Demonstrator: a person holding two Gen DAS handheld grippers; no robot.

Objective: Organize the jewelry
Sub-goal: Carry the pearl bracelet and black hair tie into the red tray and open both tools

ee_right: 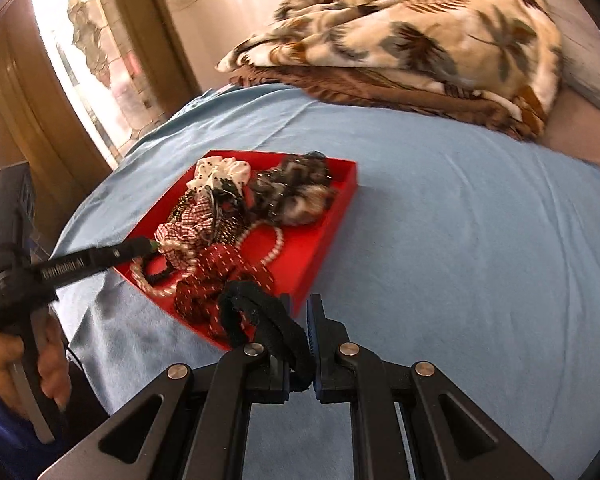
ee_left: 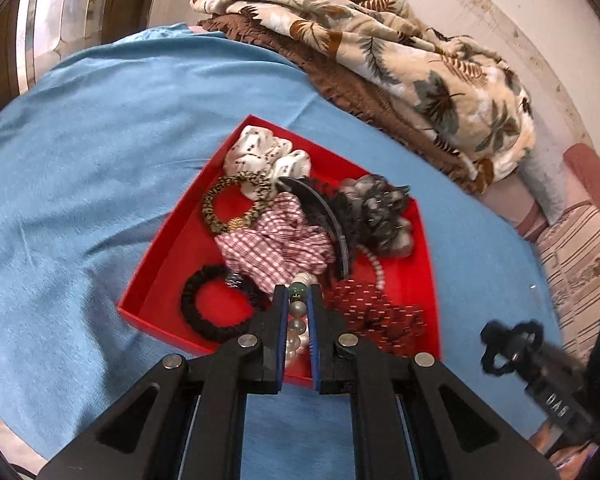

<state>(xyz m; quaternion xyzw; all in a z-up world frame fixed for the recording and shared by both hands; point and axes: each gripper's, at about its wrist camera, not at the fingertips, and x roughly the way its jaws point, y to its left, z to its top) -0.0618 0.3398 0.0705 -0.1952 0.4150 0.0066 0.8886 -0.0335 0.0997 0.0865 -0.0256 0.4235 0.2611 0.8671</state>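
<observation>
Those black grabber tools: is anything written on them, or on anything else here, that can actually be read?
"DAS": white letters on the right gripper, seen from the left wrist camera; the marking may continue out of sight.
White lettering on the left gripper, seen from the right wrist camera: too blurred to read.
Nothing readable on the red tray, the hair ties or the bedding.

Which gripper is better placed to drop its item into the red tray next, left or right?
Left. The left gripper holds the bead bracelet over the red tray; the right gripper holds a black scrunchie just outside its near edge.
</observation>
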